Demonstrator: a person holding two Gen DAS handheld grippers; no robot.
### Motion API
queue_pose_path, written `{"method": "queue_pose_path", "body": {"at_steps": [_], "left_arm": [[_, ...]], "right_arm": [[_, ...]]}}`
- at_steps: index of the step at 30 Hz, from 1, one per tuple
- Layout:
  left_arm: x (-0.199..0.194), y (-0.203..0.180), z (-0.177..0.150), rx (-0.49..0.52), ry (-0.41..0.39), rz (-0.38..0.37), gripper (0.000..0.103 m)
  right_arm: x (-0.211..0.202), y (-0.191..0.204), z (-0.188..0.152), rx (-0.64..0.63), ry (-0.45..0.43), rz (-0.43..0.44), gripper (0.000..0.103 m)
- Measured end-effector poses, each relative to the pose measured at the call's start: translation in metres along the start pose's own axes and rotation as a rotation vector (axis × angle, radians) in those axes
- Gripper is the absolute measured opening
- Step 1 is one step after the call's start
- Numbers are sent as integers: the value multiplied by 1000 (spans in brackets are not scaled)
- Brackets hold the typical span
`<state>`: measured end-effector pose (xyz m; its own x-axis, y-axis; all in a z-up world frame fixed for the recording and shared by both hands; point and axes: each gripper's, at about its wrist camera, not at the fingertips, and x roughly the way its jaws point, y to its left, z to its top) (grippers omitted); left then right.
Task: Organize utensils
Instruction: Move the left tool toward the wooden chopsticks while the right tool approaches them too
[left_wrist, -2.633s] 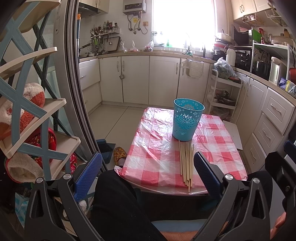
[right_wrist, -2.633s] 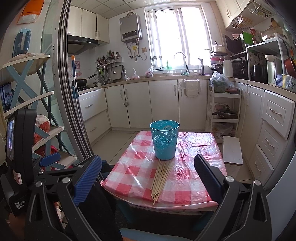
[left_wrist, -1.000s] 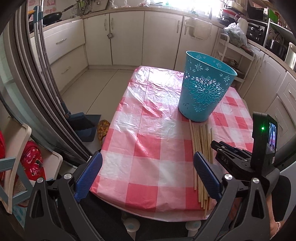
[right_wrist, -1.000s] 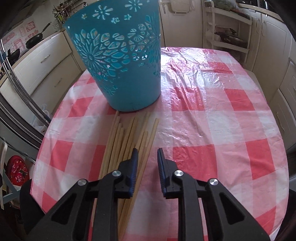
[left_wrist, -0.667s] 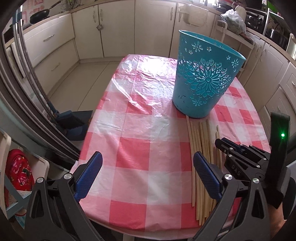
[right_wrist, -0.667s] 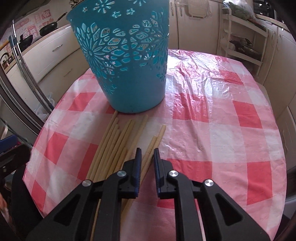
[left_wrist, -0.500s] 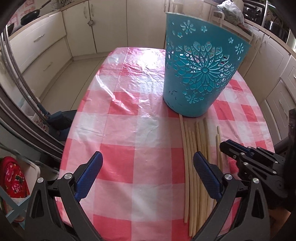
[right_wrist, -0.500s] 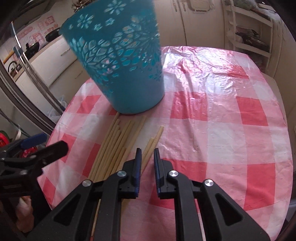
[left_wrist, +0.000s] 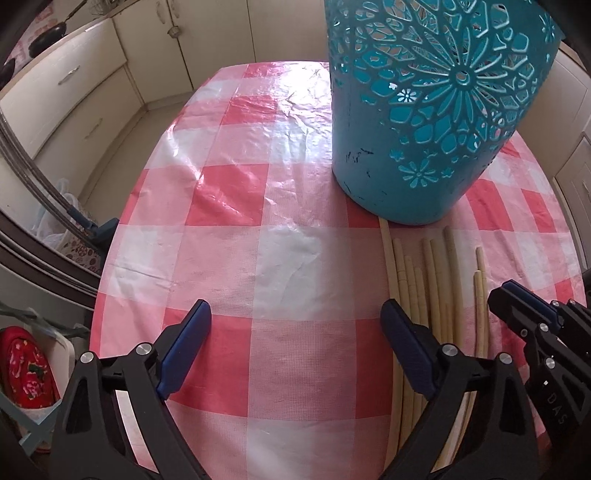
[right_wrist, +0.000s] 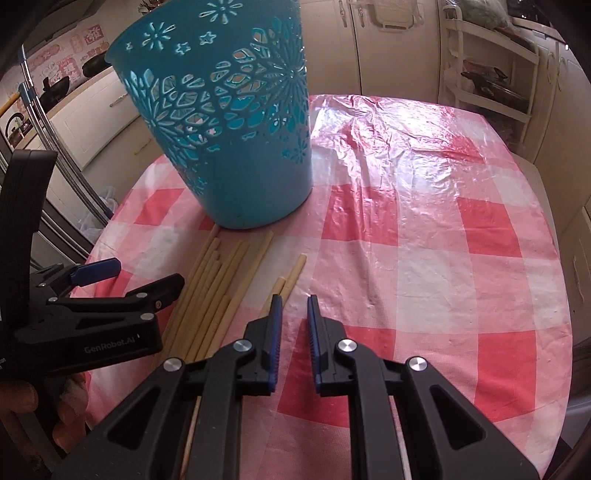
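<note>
"GenRobot.AI" is printed on the left hand-held gripper (right_wrist: 125, 284); "DAS" on the right hand-held gripper (left_wrist: 517, 310), at 4 o'clock.

Both wrist views look down close over the tabletop (left_wrist: 295, 258), sharing the teal basket (right_wrist: 236, 147) and chopsticks (left_wrist: 436, 288).

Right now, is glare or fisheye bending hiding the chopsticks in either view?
Left wrist view: glare sits on the far tablecloth, away from the chopsticks, which look sharp. Right wrist view: glare whitens the far cloth; chopsticks are clear. Both views bend at the edges.
</note>
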<state>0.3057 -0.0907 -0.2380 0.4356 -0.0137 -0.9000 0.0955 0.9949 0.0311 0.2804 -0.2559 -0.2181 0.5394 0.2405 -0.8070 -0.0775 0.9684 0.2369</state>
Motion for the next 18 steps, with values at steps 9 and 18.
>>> {"method": "queue_pose_path", "body": {"at_steps": [9, 18], "left_arm": [[-7, -5, 4, -2, -24, -18, 89], [-4, -10, 4, 11, -25, -32, 89]], "right_arm": [[3, 0, 0, 17, 2, 26, 14], [3, 2, -2, 25, -7, 62, 14]]}}
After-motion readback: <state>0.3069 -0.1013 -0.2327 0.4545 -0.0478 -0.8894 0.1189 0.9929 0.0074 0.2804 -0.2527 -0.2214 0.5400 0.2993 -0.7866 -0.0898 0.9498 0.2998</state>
